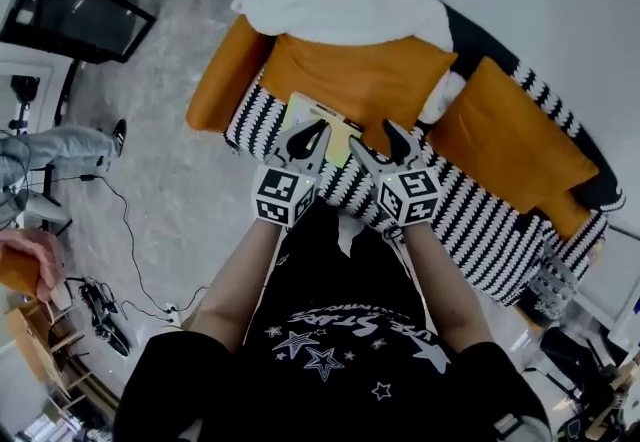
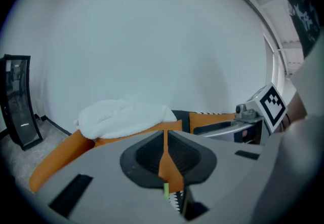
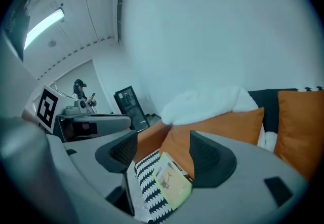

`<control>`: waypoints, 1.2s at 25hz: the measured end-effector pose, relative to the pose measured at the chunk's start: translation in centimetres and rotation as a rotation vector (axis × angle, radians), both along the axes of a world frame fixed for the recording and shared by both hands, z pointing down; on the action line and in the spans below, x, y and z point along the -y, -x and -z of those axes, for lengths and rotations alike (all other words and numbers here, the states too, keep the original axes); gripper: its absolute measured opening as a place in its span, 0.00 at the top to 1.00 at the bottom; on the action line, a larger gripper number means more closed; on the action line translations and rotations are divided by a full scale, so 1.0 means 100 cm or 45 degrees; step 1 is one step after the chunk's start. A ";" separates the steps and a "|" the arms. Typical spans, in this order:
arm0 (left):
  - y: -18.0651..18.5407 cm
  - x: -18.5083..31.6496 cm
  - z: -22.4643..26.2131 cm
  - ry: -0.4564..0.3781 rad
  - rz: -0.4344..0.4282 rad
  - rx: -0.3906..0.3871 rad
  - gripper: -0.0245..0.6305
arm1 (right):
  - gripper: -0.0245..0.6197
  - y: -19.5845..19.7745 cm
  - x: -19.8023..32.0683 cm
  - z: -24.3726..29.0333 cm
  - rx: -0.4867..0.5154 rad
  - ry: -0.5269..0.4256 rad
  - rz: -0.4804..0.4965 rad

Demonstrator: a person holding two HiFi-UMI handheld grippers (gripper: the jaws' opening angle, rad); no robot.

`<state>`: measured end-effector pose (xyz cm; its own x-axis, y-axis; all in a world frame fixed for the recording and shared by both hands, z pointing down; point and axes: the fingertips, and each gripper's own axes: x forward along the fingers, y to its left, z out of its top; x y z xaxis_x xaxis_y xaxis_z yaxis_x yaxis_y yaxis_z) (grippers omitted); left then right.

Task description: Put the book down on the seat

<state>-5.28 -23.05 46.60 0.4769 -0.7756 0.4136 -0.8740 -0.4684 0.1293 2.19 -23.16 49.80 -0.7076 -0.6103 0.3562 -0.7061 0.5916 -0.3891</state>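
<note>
Book, yellow-green cover up, flat on the black-and-white striped seat of the sofa, near the seat's front edge and toward its left end, close against the orange cushion behind; touching or not, hard to tell. Left tool poised over the book's near edge, pads pressed together to a thin slit, nothing pinched. Right tool just beside it, by the book's right corner, spread wide and empty, with the book in sight beyond the two pads in the right gripper view. Both bare forearms stretched forward from the body, nearly parallel, marker cubes facing up. White blanket heaped along the sofa's back edge above the cushion.
</note>
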 end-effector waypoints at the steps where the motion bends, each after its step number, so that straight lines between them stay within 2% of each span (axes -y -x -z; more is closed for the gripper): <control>1: -0.006 -0.003 0.009 -0.023 0.000 -0.002 0.92 | 0.45 -0.006 -0.002 0.011 0.014 -0.020 -0.009; 2: -0.011 -0.006 0.019 -0.045 0.000 -0.004 0.92 | 0.47 -0.014 -0.005 0.021 0.026 -0.041 -0.022; 4: -0.022 -0.012 0.039 -0.090 0.001 -0.009 0.92 | 0.60 -0.033 -0.007 0.040 0.038 -0.083 -0.053; 8: -0.033 -0.019 0.078 -0.184 0.017 -0.024 0.92 | 0.74 -0.062 -0.010 0.077 0.052 -0.166 -0.089; 11: -0.036 -0.029 0.098 -0.224 0.057 0.010 0.92 | 0.85 -0.082 -0.017 0.102 0.065 -0.215 -0.110; 17: -0.047 -0.045 0.134 -0.275 0.149 0.063 0.93 | 0.89 -0.106 -0.027 0.139 0.061 -0.305 -0.041; 22: -0.041 -0.068 0.145 -0.286 0.243 0.068 0.94 | 0.89 -0.095 -0.036 0.149 0.108 -0.319 0.036; 30: -0.016 -0.100 0.157 -0.268 0.269 0.069 0.94 | 0.89 -0.076 -0.061 0.162 0.130 -0.291 0.061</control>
<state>-3.69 -13.07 30.95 0.2771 -0.9267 0.2538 -0.9580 -0.2867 -0.0010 9.80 -17.03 33.56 -0.7629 -0.6316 0.1382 -0.6390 0.7042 -0.3093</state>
